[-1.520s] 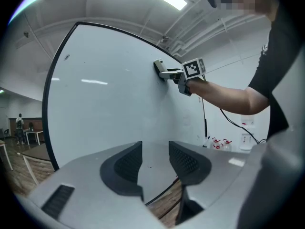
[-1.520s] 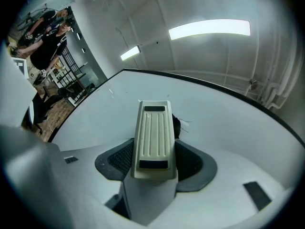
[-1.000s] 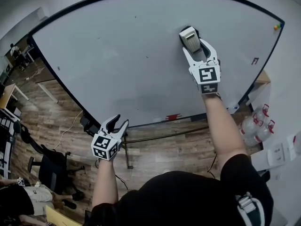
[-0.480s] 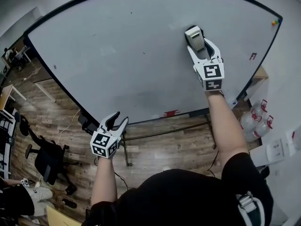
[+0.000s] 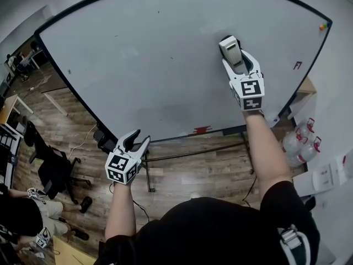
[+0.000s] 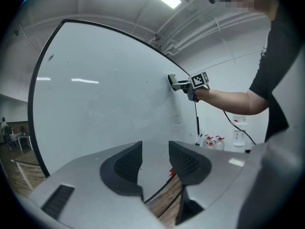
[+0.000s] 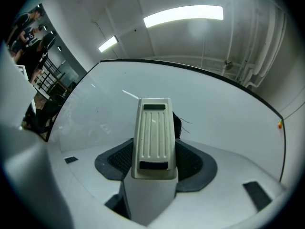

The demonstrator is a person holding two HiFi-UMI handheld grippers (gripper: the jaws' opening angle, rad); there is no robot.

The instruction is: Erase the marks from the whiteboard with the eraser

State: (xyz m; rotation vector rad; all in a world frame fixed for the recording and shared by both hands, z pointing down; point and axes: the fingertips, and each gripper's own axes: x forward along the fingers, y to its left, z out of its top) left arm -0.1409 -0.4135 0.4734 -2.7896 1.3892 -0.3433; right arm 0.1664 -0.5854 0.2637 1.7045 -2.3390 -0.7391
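Up on the right part of the whiteboard (image 5: 154, 65), my right gripper (image 5: 238, 61) is closed on the eraser (image 5: 230, 47). Its jaws pinch the pale ribbed body from both sides. The eraser stands out past the jaw tips, with its far end against the board. A few thin dark strokes (image 7: 185, 123) show just beside it.

My left gripper (image 5: 138, 142) hangs low, near the board's bottom edge. Its jaws are spread a moderate way with nothing between them.

Near that bottom edge I see a small red mark (image 5: 202, 130). A small dark mark (image 5: 298, 65) sits at far right, below two small coloured dots (image 5: 324, 26).

Under the board is a wooden floor (image 5: 187, 167), with an office chair (image 5: 52, 173) at left and water bottles (image 5: 300, 143) at right.
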